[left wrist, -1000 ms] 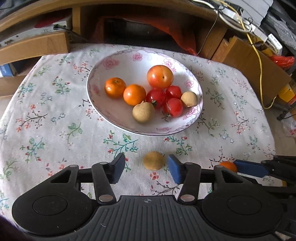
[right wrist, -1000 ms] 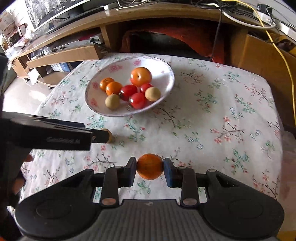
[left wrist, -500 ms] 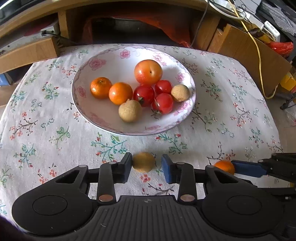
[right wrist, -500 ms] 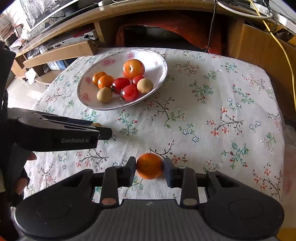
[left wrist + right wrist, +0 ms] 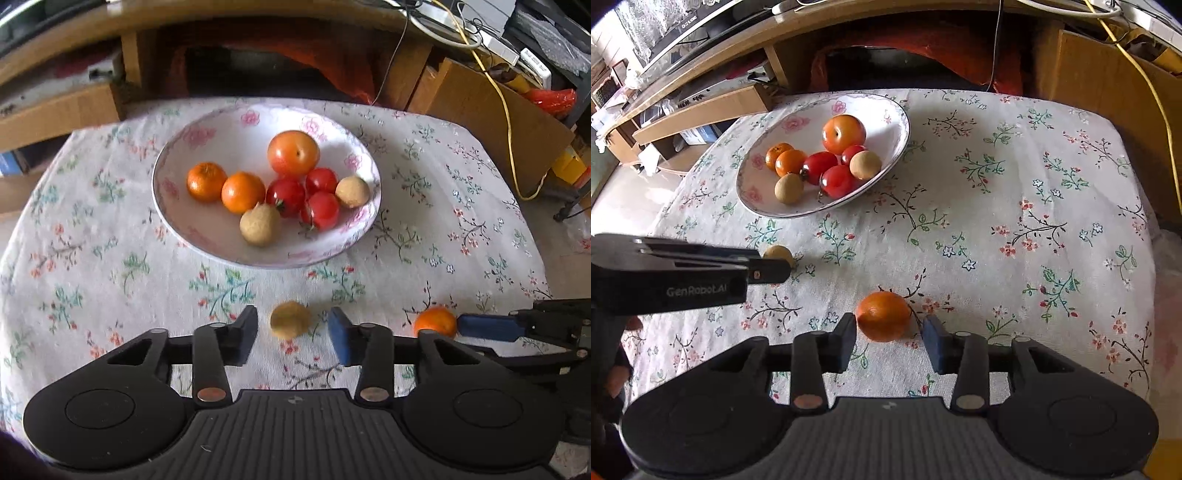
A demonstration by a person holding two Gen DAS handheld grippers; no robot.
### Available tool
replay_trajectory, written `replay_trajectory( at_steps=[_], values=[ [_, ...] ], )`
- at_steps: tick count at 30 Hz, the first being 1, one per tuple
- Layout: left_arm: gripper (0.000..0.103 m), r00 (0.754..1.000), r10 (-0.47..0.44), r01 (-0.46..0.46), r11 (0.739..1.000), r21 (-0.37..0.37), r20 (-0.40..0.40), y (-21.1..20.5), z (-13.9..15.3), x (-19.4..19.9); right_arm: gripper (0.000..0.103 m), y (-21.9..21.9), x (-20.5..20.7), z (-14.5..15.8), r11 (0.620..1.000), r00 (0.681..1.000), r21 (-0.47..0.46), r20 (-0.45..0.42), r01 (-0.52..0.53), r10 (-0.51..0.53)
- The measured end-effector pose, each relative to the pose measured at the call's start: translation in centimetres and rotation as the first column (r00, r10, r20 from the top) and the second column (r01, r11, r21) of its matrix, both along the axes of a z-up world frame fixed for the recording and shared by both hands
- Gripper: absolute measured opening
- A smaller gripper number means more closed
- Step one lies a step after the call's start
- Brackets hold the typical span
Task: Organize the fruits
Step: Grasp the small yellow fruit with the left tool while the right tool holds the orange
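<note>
A floral white bowl [image 5: 207, 243] [image 5: 894, 122] holds several fruits: oranges, red tomatoes, tan longans and one large persimmon [image 5: 293, 152]. A loose tan longan [image 5: 290, 319] [image 5: 778, 254] lies on the cloth between the fingers of my left gripper [image 5: 293, 334], which is open around it with gaps on both sides. A loose orange [image 5: 883, 316] [image 5: 436, 322] lies on the cloth between the fingers of my right gripper [image 5: 890, 341], which is open; its left finger is close to the orange, its right finger apart.
The flowered tablecloth [image 5: 1015, 206] covers a small table with edges dropping off at left, right and front. Wooden shelves [image 5: 55, 110] and a cardboard box [image 5: 498, 110] with a yellow cable stand behind.
Both grippers have opened wider. The right gripper let go of the orange, which now rests on the cloth. The left gripper's jaws spread apart from the longan.
</note>
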State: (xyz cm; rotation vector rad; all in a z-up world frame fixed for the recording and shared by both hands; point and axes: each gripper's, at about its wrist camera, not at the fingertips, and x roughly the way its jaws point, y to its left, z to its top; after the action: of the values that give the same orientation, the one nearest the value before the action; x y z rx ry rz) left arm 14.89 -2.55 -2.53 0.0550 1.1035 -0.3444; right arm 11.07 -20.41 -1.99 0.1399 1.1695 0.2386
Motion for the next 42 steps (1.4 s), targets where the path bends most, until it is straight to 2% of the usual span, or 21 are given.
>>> replay_trajectory(
  at_steps=[5,9,12,14,22,32,39,42],
  values=[
    [0.055,1.000,-0.010,0.010,1.000,0.019,-0.016,-1.0,-1.1,0.6,0.039,0.0,0.3,-0.2,1.000,1.000,0.006,0.005,0.008,-0.008],
    [0.050,1.000,-0.011,0.011,0.999,0.042,-0.013,-0.9,-1.5,0.5,0.039,0.5,0.5,-0.7,1.000,1.000,-0.008,0.009,-0.011,0.011],
    [0.040,1.000,0.006,-0.005,0.999,0.042,-0.014,-0.6,-1.4,0.7,0.038,0.7,0.5,-0.8,0.999,0.999,-0.030,0.034,-0.019,0.020],
    [0.040,1.000,0.001,0.000,0.999,0.046,-0.014,-0.6,-1.4,0.7,0.032,0.8,0.4,-0.8,0.999,0.999,-0.040,0.034,-0.028,0.029],
    [0.033,1.000,-0.027,0.027,0.999,0.038,-0.009,-0.5,-0.8,-0.2,0.032,1.0,0.1,-0.2,0.997,0.998,-0.055,0.047,-0.048,0.051],
    [0.033,1.000,-0.010,0.010,1.000,0.006,0.010,0.1,0.7,-0.8,0.032,0.8,0.3,1.4,0.999,0.995,-0.032,0.095,-0.025,0.028],
    [0.041,1.000,0.017,-0.017,1.000,-0.001,-0.011,-0.3,-0.6,0.5,0.032,0.7,0.3,1.3,1.000,0.996,-0.024,0.088,-0.017,0.019],
    [0.041,1.000,0.008,-0.008,1.000,0.011,-0.028,-0.6,-1.2,0.5,0.032,0.4,0.4,1.0,1.000,0.997,-0.027,0.081,-0.009,0.011]
  ],
)
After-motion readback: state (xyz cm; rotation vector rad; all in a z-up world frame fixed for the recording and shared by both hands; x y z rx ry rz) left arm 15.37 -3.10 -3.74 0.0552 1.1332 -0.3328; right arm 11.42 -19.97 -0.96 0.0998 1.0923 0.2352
